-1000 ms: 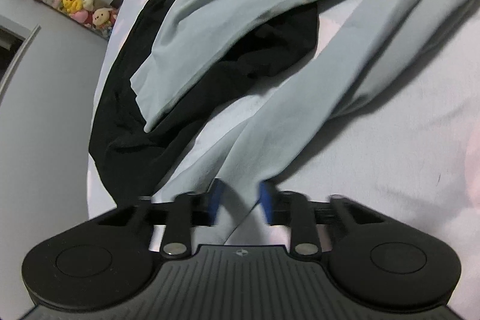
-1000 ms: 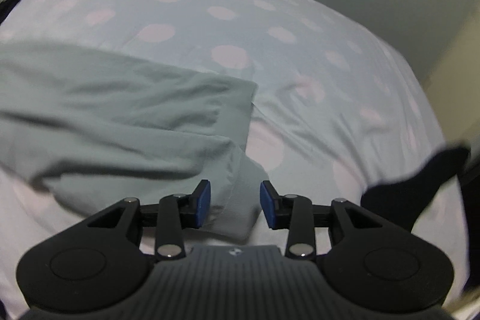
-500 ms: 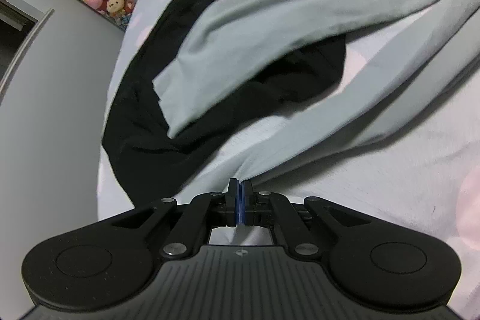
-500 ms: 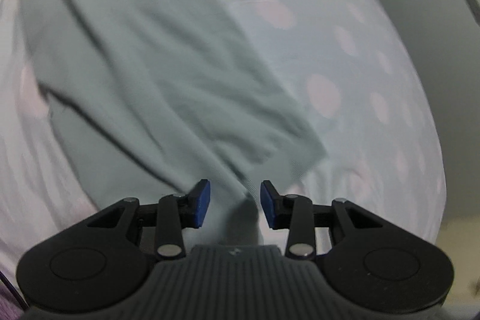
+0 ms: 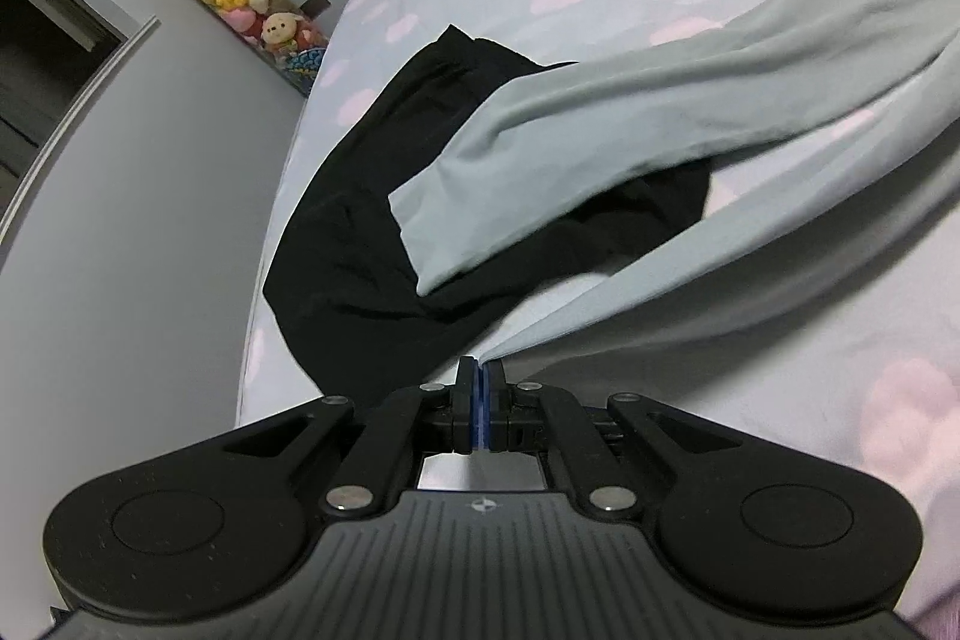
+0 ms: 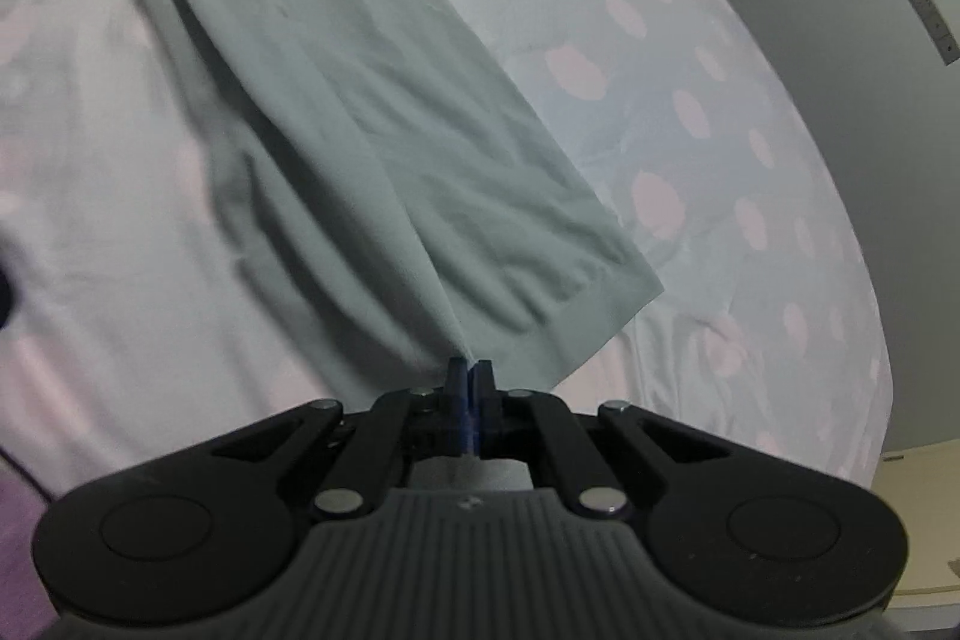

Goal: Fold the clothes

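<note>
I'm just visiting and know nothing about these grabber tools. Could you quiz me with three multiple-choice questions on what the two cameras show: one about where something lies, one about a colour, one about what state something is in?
1. Where does the black garment lie?
A. On the floor
B. On the bed, partly under the grey garment
C. Hanging on the wall

2. What colour are the spots on the bedsheet?
A. Pink
B. Green
C. Black

3. How is the left gripper?
A. Wide open
B. Shut on the grey garment
C. Shut on a plush toy

Answers: 1 B, grey cloth drapes over it on the sheet. 2 A, pale pink dots throughout. 3 B, grey fabric runs taut from its closed pads.
</note>
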`<state>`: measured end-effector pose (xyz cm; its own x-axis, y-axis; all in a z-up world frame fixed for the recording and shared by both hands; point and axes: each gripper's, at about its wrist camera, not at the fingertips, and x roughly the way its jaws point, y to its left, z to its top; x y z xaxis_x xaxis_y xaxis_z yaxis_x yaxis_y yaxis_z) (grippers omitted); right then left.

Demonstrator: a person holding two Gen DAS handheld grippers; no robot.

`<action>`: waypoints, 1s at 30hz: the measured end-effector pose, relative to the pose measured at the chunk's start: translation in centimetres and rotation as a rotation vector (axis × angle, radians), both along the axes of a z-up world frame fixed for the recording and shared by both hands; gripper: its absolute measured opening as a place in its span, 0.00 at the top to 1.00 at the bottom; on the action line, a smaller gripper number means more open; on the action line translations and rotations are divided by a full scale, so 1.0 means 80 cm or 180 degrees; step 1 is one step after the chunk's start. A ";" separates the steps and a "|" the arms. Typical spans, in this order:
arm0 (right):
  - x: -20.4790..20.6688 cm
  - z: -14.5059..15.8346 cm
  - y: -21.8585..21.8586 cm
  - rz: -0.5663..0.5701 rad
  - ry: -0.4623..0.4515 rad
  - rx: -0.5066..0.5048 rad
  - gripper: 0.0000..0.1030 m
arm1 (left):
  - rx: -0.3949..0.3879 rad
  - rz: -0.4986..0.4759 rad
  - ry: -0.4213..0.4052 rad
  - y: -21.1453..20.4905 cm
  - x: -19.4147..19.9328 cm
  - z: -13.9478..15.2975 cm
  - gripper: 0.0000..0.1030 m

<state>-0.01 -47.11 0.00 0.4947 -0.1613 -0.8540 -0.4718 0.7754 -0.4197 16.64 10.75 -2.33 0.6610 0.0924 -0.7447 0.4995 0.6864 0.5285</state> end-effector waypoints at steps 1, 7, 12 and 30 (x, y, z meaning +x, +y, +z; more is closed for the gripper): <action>-0.016 0.004 0.005 0.0018 -0.0011 0.0014 0.99 | 0.0001 -0.0013 0.0011 0.005 -0.009 0.002 1.00; -0.097 -0.005 0.031 0.0091 0.0099 0.0086 0.99 | 0.0088 -0.0163 0.0220 0.028 -0.059 -0.003 1.00; -0.121 -0.047 0.048 0.0108 0.0230 -0.0013 0.99 | 0.0254 -0.0307 0.0463 0.033 -0.088 -0.029 1.00; -0.126 -0.051 0.035 -0.0444 0.0102 0.0649 0.65 | 0.0141 0.0004 0.1056 0.079 -0.085 -0.068 0.90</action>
